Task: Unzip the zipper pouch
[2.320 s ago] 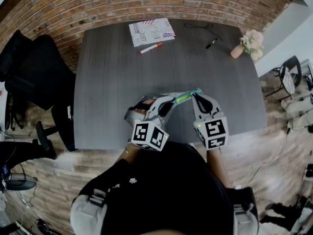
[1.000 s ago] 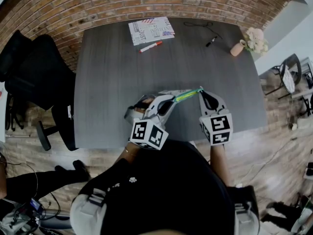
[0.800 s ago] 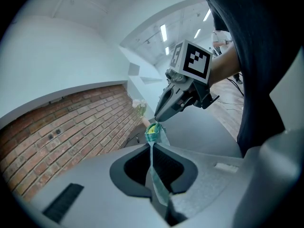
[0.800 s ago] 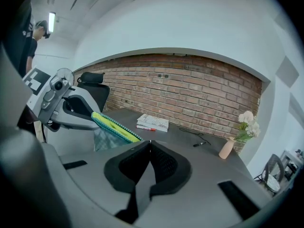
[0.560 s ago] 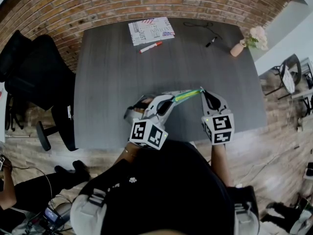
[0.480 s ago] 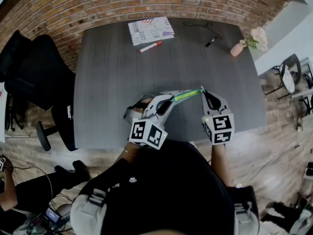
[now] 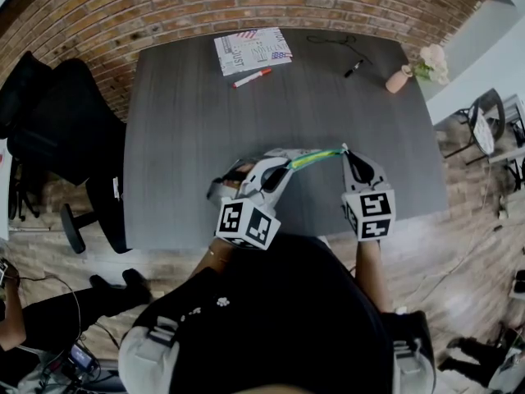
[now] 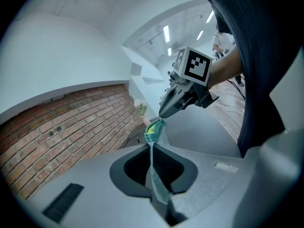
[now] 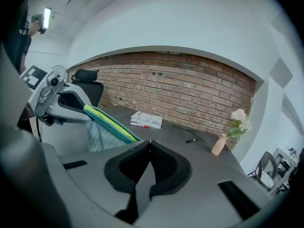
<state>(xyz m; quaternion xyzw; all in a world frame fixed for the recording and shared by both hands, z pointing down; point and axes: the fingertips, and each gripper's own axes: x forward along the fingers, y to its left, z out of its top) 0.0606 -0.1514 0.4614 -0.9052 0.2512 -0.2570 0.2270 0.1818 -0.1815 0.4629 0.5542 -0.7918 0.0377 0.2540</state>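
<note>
Zipper pouch [image 7: 316, 158]: held taut in the air over the near edge of the grey table [image 7: 205, 97].
Left gripper [image 7: 285, 169]: jaws pressed together on the pouch's left fabric.
Right gripper [image 7: 345, 149]: jaws closed, pinching the pouch's right end by the green-yellow zipper strip.

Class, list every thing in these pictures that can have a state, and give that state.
zipper pouch: stretched between both grippers; how far it is unzipped cannot be told.
left gripper: fingers shut on the pouch's fabric end.
right gripper: fingers shut at the pouch's zipper end.
red marker: lying flat on the table.
booklet: closed, lying flat.
flower vase: upright.
</note>
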